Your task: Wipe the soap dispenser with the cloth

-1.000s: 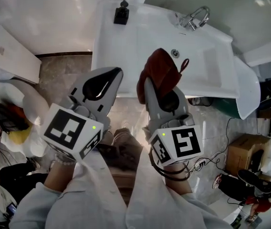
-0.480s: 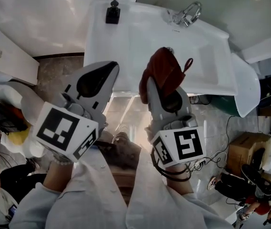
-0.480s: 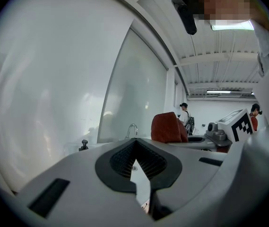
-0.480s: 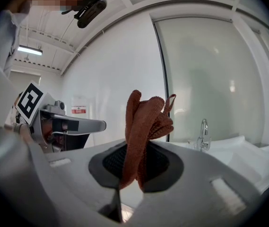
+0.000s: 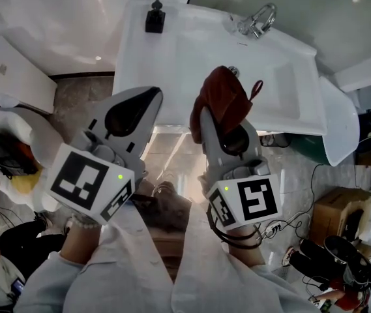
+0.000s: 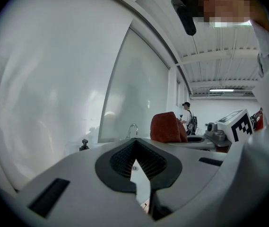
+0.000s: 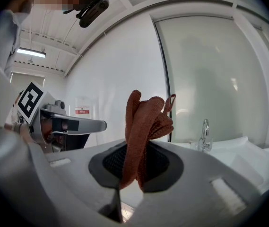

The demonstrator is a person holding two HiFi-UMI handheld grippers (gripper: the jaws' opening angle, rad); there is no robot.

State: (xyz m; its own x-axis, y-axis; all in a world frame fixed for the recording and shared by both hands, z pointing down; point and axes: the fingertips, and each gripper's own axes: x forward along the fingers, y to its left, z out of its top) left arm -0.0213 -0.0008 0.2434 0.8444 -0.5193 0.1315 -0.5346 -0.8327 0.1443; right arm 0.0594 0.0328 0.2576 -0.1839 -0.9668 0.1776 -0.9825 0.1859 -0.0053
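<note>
Bare white counter (image 5: 172,64) is stretching toward the soap dispenser (image 5: 154,17) at 11 o'clock, offering free passage. The faucet (image 5: 258,20) is standing at 1 o'clock, and the wall (image 5: 55,18) is closing off 12 o'clock.

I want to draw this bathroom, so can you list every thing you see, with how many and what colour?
soap dispenser: one, black, back left corner of the sink top
sink: one, white, ahead of both grippers
tap: one, silvery, at the sink's back edge
cloth: one, reddish brown, bunched up in the right gripper
cardboard box: one, brown, on the floor at the right
another person: one, partly in black, at the left edge
left gripper: one, grey, jaws together on nothing
right gripper: one, grey, jaws shut on the cloth
sleeves: two, pale, bottom of the head view
</note>
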